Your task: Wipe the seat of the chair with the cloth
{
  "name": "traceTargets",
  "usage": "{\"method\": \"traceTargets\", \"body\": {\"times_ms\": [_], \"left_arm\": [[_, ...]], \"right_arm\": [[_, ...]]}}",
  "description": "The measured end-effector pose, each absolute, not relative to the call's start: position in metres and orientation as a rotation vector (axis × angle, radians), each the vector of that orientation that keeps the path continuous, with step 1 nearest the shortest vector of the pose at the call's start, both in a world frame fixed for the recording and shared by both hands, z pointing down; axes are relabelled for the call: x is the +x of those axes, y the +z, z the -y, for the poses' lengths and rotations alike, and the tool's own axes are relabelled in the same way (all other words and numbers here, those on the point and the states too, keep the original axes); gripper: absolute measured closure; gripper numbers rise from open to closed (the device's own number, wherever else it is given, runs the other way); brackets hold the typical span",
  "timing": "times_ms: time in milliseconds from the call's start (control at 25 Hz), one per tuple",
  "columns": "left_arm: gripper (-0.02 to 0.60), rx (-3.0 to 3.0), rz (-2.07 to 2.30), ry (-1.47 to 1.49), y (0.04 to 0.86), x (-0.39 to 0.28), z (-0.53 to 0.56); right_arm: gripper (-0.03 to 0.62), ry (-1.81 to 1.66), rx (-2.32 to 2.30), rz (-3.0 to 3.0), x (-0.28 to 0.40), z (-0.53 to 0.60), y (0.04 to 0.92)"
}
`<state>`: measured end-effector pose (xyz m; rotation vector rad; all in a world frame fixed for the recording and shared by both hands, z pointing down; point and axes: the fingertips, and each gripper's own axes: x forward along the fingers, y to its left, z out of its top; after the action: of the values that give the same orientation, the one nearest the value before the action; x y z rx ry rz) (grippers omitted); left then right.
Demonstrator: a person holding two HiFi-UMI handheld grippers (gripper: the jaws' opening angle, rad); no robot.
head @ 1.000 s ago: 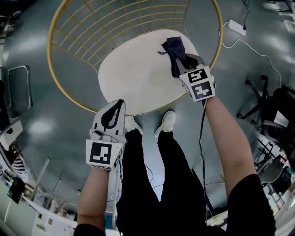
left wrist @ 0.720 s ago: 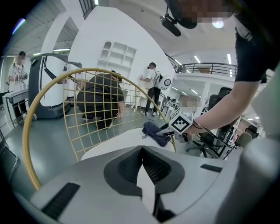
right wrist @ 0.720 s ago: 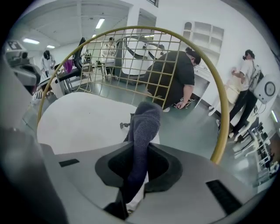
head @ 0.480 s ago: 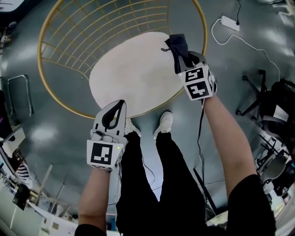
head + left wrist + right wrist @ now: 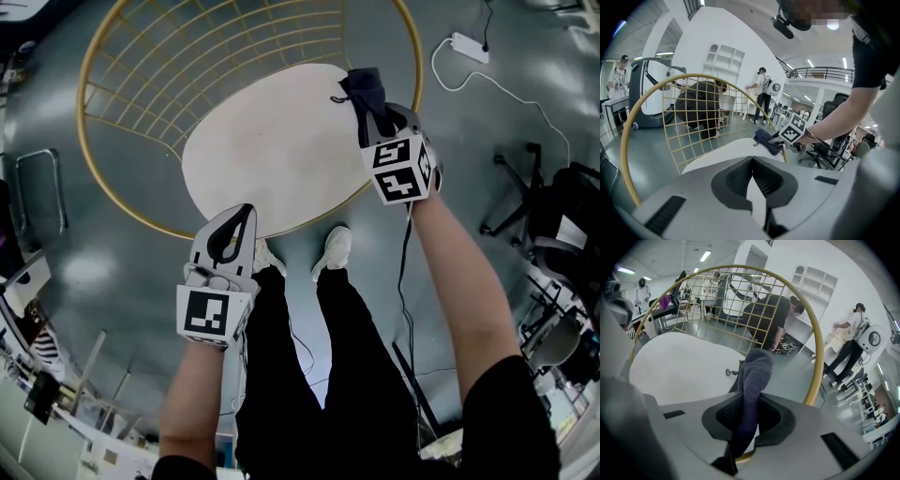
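Note:
The chair has a round white seat (image 5: 272, 150) inside a gold wire frame (image 5: 141, 84). A dark navy cloth (image 5: 364, 94) lies at the seat's far right edge, and my right gripper (image 5: 372, 114) is shut on it. In the right gripper view the cloth (image 5: 754, 376) rises from between the jaws, over the seat (image 5: 679, 366) and beside the gold rim (image 5: 816, 357). My left gripper (image 5: 234, 223) is shut and holds nothing; it hovers at the seat's near edge. The left gripper view shows its jaws closed, with the cloth (image 5: 768, 140) across the seat (image 5: 722, 152).
The person's white shoes (image 5: 337, 246) stand on the grey floor just in front of the seat. A power strip with a white cable (image 5: 466, 45) lies at the far right, and a black office chair (image 5: 548, 202) stands at the right. Several people stand in the background.
The right gripper has carried the cloth a little toward the seat's right edge, close to the gold rim. The left gripper has stayed at the near edge.

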<state>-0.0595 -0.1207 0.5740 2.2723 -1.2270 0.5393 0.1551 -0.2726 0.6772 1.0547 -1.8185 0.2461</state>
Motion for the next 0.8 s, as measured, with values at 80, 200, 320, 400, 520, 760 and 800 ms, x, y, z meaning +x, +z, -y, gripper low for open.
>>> {"method": "traceTargets", "body": {"times_ms": [80,200,320,400,520,760,800], "left_arm": [[0.569,2.269,1.23,0.535,0.575,-0.061,0.121],[0.569,2.263,1.239,0.525,0.574,-0.065,0.122],[0.569,2.261,1.246,0.514,0.571,-0.069,0.124],[0.569,2.258,1.259,0.494,0.567,-0.073,0.125],[0.569,2.258,1.268,0.504,0.566,-0.085,0.121],[0.569,2.228,1.314,0.487,0.562,-0.109,0.113],[0.569,2.223,1.322,0.483,0.562,-0.115,0.111]], "right_arm": [[0.53,0.246,1.057,1.813,0.155,0.273,0.678],[0.53,0.248,1.062,1.798,0.155,0.273,0.677],[0.53,0.24,1.058,1.791,0.154,0.273,0.677],[0.53,0.246,1.064,1.779,0.153,0.272,0.676],[0.53,0.266,1.08,1.76,0.152,0.271,0.674],[0.529,0.309,1.099,1.793,0.132,0.266,0.664],[0.53,0.312,1.097,1.806,0.122,0.265,0.662]]}}
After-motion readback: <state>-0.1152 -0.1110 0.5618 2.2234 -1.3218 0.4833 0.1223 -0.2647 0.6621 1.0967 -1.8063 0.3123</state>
